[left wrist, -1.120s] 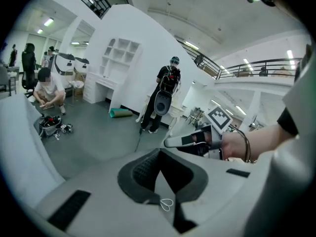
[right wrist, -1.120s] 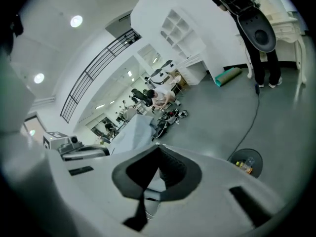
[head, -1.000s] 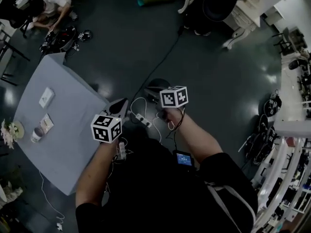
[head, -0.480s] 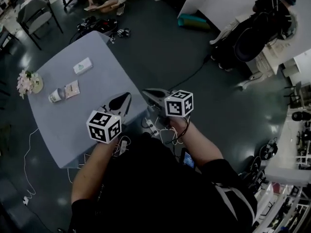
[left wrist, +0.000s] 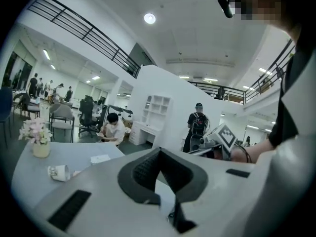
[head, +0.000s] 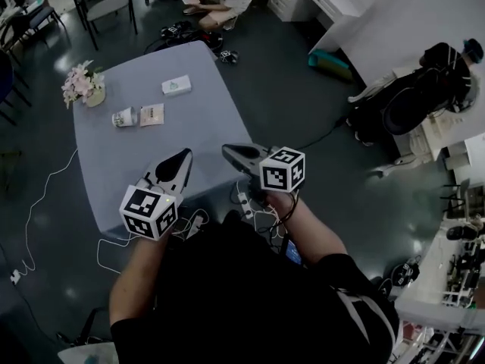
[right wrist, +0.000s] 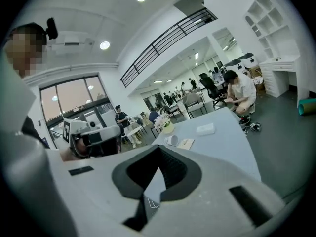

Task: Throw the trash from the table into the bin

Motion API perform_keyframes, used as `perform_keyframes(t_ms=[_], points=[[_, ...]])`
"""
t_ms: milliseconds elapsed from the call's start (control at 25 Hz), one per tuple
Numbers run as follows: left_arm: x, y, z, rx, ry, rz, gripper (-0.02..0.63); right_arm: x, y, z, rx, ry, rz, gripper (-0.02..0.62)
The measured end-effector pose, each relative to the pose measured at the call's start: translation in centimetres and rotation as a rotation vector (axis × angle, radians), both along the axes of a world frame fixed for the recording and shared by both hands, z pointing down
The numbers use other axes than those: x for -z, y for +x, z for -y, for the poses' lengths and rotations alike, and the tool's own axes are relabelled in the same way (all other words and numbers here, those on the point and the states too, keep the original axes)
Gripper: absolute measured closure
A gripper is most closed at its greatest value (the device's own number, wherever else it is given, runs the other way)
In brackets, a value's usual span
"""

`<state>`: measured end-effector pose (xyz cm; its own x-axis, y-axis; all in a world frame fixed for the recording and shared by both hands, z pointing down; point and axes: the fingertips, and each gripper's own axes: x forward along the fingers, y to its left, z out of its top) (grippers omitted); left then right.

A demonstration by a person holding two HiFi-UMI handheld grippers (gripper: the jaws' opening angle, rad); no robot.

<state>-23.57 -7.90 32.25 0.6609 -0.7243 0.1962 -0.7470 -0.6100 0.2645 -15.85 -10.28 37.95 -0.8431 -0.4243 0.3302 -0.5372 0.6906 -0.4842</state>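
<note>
Head view: the grey table has its near right corner hidden behind the left gripper and right gripper. Both have their jaws together and empty. Near the left edge a white cup lies on its side, long axis across the table, a card just beside it. Which end is the mouth is unclear.

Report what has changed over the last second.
The table has come from the left to straight ahead; the left gripper and right gripper now reach over its near end. Both stay shut and empty. The paper cup, card, box and flowers lie untouched.
</note>
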Motion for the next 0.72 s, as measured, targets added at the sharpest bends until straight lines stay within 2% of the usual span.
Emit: perform_keyframes(t_ms=[200,360,560,720], points=[[1.0,-6.1,-3.7,0.027,0.047,0.035,0.594,0.9,-6.6,-2.6,0.045,0.01,0.02,0.594],[1.7,-11.3,-7.0,0.064,0.096,0.029,0.594,0.9,-11.5,-5.1,0.068,0.014,0.013,0.594],[2.2,-17.2,-9.4,0.123,0.11,-0.012,0.592,-0.1,-14.8,-7.0,0.026,-0.03,0.036,0.592],[1.7,-20.3,-10.0,0.161,0.088,-0.035,0.592,-0.9,-16.2,-8.0,0.031,-0.064,0.031,0.591]])
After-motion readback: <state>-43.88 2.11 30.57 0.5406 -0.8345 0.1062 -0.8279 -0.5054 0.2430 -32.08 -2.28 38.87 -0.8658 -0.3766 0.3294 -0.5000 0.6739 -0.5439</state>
